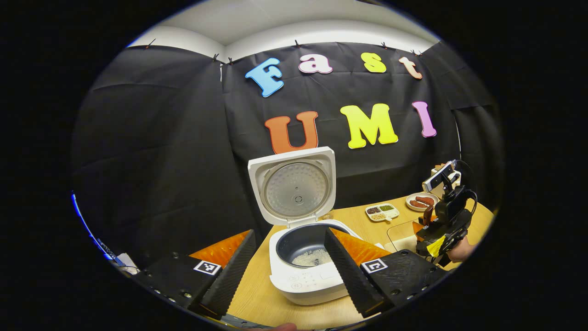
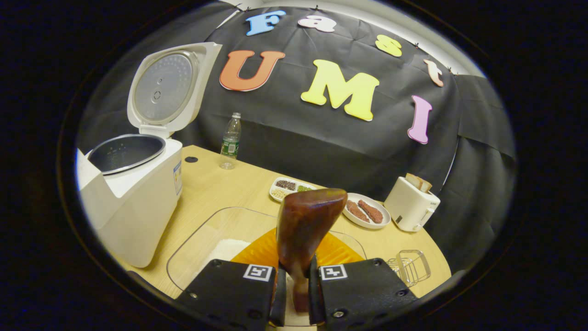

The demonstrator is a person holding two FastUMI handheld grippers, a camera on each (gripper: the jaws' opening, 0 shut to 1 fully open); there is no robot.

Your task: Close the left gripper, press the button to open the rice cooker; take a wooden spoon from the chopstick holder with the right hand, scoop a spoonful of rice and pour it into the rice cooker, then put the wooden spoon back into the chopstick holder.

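Observation:
The white rice cooker [image 1: 303, 280] stands with its lid [image 1: 294, 186] raised, and a little rice [image 1: 312, 257] lies in its dark pot. My left gripper [image 1: 289, 276] is open just in front of the cooker, its fingers spread to either side of it. My right gripper [image 2: 296, 287] is shut on the handle of the dark wooden spoon [image 2: 308, 225]. The spoon stands upright over a glass dish [image 2: 197, 250] that holds rice [image 2: 225, 250]. The wire chopstick holder [image 2: 409, 266] sits to the right of that gripper. In the right gripper view the open cooker [image 2: 133, 197] is at the left.
On the wooden table [image 2: 229, 188] stand a water bottle [image 2: 230, 140], a divided dish of grains [image 2: 289, 187], a plate of sausages [image 2: 365, 211] and a white toaster [image 2: 411, 202]. In the left gripper view the right gripper [image 1: 443, 230] and a hand [image 1: 459, 253] show at the far right.

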